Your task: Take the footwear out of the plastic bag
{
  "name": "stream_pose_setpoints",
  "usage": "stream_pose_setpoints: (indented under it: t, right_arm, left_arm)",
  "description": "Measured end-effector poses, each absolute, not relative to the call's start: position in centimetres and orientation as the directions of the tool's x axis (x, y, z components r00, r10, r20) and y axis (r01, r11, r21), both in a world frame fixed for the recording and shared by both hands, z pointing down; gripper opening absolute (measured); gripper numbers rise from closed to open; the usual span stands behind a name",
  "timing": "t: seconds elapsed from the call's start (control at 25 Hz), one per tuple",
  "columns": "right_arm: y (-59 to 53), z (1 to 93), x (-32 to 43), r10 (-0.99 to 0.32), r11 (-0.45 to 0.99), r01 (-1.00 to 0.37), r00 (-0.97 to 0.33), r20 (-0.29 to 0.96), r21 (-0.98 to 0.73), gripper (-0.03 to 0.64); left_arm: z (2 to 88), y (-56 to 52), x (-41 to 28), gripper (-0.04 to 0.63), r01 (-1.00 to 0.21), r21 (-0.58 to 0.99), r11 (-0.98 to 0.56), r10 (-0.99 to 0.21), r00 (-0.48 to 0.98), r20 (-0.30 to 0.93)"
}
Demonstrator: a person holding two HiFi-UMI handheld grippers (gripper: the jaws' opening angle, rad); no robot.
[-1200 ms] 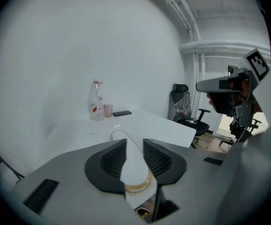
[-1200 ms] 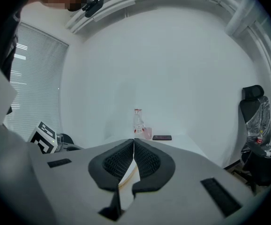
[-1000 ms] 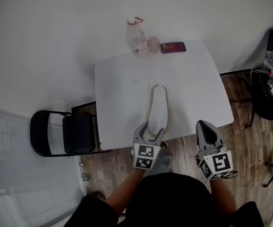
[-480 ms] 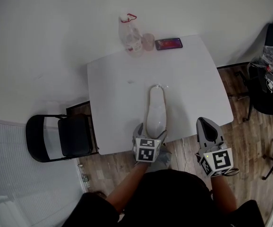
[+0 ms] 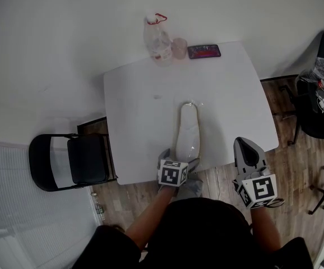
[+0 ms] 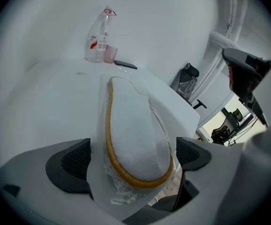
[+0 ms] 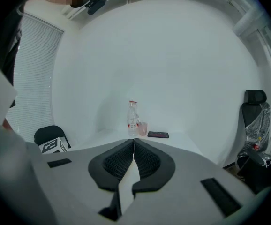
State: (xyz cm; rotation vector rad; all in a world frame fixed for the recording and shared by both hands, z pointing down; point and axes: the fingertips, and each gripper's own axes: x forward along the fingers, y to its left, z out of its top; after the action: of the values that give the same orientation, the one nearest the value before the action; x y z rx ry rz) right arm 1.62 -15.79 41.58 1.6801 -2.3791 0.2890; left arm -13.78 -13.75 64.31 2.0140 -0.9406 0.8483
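Observation:
A white slipper with a tan rim [image 5: 188, 133] lies lengthwise on the white table [image 5: 139, 105], wrapped in a clear plastic bag [image 6: 121, 191]. My left gripper [image 5: 178, 160] is at its near end by the table's front edge. Its jaws are opening wide. In the left gripper view the slipper [image 6: 135, 139] lies between the pads [image 6: 74, 163], and they stand apart from it. My right gripper [image 5: 245, 147] hovers off the table's front edge to the right. In the right gripper view it [image 7: 133, 146] is shut with nothing in it.
At the table's far edge stand a plastic bottle [image 5: 156, 38], a small pink cup [image 5: 179, 47] and a phone [image 5: 204, 51]. A black folding chair [image 5: 72, 160] is left of the table. An office chair [image 5: 319, 105] stands on the wood floor at the right.
The left gripper's jaws have spread wide around the slipper's near end and let go of it. The right gripper has stayed shut in the same place.

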Motion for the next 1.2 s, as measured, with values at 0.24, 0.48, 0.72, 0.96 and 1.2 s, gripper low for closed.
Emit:
stream_pose_setpoints:
  t: [0.24,0.48,0.72,0.96,1.2]
  right_arm:
    - [-17.1,42.5,1.6,-0.903,0.319,-0.947,-0.316,0.290,-0.039,0.018]
    - [-17.5,43.1,0.9,-0.897,0.344,-0.938,-0.339,0.283,-0.031,0.019]
    - [-17.4,42.6,0.9,-0.897,0.355,-0.934,-0.351,0.270,-0.035,0.018]
    - [-18.0,42.5,1.5,-0.893,0.366,-0.930,-0.362,0.267,-0.035,0.019]
    - [-19.4,42.2,2.4,-0.886,0.390,-0.920,-0.385,0.257,-0.035,0.018]
  left_arm:
    - [65.5,-13.7,-13.3,0.548,-0.831,0.235,-0.504,-0.341,0.441,0.830]
    - [65.8,-13.3,-13.1,0.547,-0.800,0.178,-0.573,-0.306,0.410,0.859]
    - [65.4,-13.2,-13.2,0.487,-0.768,0.217,-0.602,-0.261,0.446,0.856]
    - [63.0,-15.0,-14.2,0.310,-0.724,0.241,-0.647,-0.278,0.518,0.809]
    - [60.9,-16.3,-16.0,0.291,-0.633,0.137,-0.762,-0.321,0.553,0.769]
